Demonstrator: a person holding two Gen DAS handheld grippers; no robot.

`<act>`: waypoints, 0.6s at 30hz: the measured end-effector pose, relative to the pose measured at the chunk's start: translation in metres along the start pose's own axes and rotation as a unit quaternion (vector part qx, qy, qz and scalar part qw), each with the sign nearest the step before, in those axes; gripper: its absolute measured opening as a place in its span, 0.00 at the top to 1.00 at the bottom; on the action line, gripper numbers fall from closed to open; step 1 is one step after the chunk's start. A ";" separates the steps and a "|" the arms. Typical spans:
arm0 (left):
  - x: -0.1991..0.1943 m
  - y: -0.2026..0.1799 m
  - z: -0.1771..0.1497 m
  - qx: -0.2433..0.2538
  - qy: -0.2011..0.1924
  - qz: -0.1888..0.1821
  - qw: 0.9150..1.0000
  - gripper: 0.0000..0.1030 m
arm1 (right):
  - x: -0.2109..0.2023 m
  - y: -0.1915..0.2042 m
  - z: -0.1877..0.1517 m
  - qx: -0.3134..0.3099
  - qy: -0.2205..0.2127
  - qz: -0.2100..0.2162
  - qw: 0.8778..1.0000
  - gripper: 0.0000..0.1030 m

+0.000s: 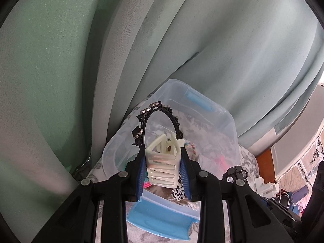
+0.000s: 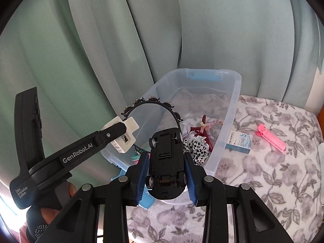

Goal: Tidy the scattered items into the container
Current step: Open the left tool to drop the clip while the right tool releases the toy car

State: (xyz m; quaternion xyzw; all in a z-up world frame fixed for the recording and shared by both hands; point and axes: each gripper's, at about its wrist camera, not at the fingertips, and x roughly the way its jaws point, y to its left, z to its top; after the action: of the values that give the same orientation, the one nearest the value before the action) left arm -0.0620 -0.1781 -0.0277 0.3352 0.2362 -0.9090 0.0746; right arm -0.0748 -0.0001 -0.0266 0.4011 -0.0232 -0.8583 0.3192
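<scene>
Both grippers are loaded and over the near-left end of the clear container (image 2: pixel 232 109).

Left gripper (image 1: pixel 163 174): jaws clamped on a cream slotted hair clip (image 1: pixel 163 167). A black studded headband (image 1: pixel 154 119) arches up from the same grip; it looks pinched alongside the clip, but I can't tell how firmly. Right gripper (image 2: pixel 167 172): jaws closed on a black toy car (image 2: pixel 166 162), gripped by its sides, underside facing the camera.

The container sits on a floral blanket (image 2: pixel 273 182), far end close against the green curtain (image 2: pixel 101 40). Hair ties and a spotted scrunchie (image 2: pixel 195 148) are already inside. Still out on the blanket, right of the container: a small blue-white box (image 2: pixel 240 141) just beside its wall and a pink clip (image 2: pixel 271 138) further right.

Risks, my read:
- The headband is springy and sits over the left rim; released here it could catch the wall and flip out toward the curtain.
- The car has free wheels. Dropped on the near rim, it could roll off onto the blanket.
- The two grippers are close together over the same corner, so they could collide if both descend together.
- Soft bedding means the container may tip if a rim gets pushed.

Room: the right and far half of the container is open, with clear blanket on the right. Left and far sides are hemmed in by the curtain.
</scene>
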 end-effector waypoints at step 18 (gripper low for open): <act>0.014 -0.007 -0.001 0.016 0.005 0.012 1.000 0.69 | 0.033 -0.012 0.009 0.017 0.015 0.006 1.000 0.64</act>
State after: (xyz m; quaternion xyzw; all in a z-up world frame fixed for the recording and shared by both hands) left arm -0.0743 -0.1712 -0.0342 0.3437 0.2185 -0.9099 0.0786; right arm -0.1031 -0.0106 -0.0462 0.4196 -0.0354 -0.8496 0.3175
